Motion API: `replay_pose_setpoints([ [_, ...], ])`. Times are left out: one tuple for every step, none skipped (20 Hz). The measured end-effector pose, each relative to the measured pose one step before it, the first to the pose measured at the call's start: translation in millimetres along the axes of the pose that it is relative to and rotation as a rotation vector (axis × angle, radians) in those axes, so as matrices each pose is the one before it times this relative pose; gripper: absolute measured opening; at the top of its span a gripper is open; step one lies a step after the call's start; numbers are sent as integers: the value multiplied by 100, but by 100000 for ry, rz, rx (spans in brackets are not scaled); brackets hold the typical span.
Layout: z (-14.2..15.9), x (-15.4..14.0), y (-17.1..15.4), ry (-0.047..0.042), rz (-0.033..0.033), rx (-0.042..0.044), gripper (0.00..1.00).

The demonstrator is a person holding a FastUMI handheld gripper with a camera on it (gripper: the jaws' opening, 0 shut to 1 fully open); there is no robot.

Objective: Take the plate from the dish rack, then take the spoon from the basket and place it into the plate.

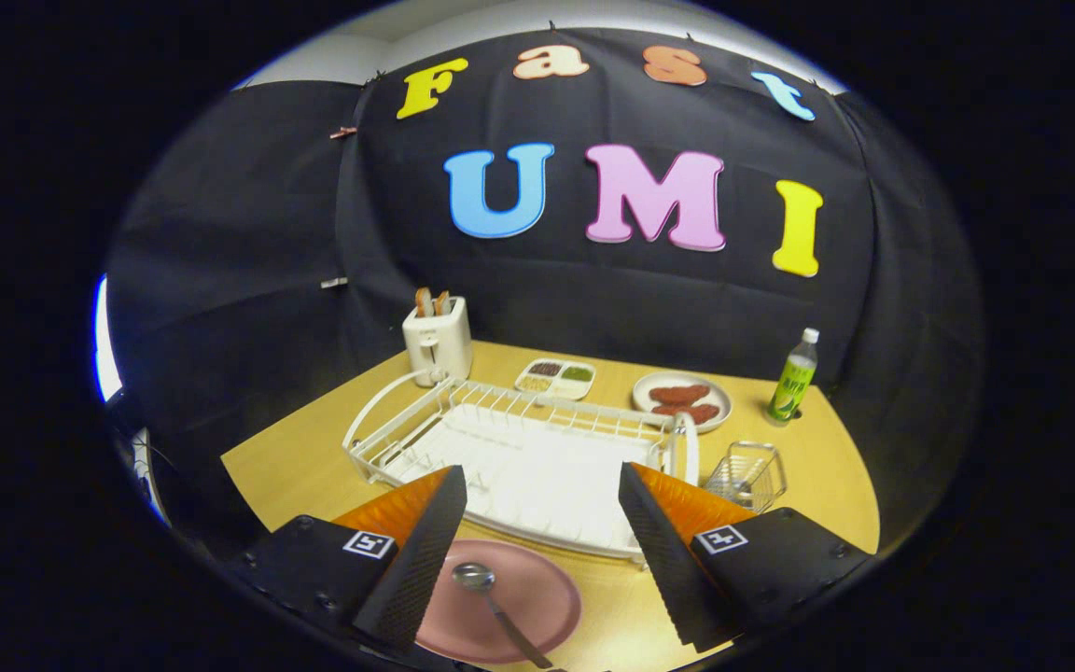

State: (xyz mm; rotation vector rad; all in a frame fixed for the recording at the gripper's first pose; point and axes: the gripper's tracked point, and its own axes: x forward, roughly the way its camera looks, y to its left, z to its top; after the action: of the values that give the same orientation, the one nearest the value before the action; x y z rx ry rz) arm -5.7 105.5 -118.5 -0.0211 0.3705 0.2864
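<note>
A pink plate (537, 597) lies flat on the wooden table, in front of the dish rack and low between my fingers, nearer the left one. A metal spoon (491, 597) rests in the plate, bowl toward the rack, handle toward me. The white wire dish rack (519, 448) stands just beyond my fingers with nothing in it. A small wire basket (748, 474) sits by the rack's right end, beyond my right finger. My gripper (542, 551) is open and hovers above the plate, holding nothing.
A white toaster (437, 341) with bread stands at the back left. A divided dish (555, 377), a plate of brown food (683, 399) and a green bottle (794, 378) line the back of the table (817, 467). Black cloth walls close the booth.
</note>
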Motion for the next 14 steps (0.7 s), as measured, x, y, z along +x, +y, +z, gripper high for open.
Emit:
replay_pose_setpoints([
  [1604, -768, -925, -3292, -2663, -506, 100],
  [1500, -766, -1058, -3070, -3245, 24, 100],
  [1531, -782, -935, -3270, -2906, 765, 100],
  [1536, -841, -748, -3005, -2636, 1058, 100],
  [1384, -838, -930, -2568, -3037, 1112, 100],
  [1149, -778, -1043, -2471, -2483, 1325, 99],
  [1085, -733, -1043, -2257, -2937, 1070, 99],
  [857, -705, -1207, -1674, -2847, 1081, 99],
  [778, -759, -1114, -1597, -2702, 925, 99],
  [636, -763, -1209, -875, -2888, 1042, 99],
  [568, -836, -1190, -1034, -2884, 958, 99],
  [574, -493, -1276, -1344, -3402, 619, 99],
  [548, -496, -1214, -1242, -3164, -25, 99],
  [525, -366, -1262, -1157, -3112, -514, 99],
])
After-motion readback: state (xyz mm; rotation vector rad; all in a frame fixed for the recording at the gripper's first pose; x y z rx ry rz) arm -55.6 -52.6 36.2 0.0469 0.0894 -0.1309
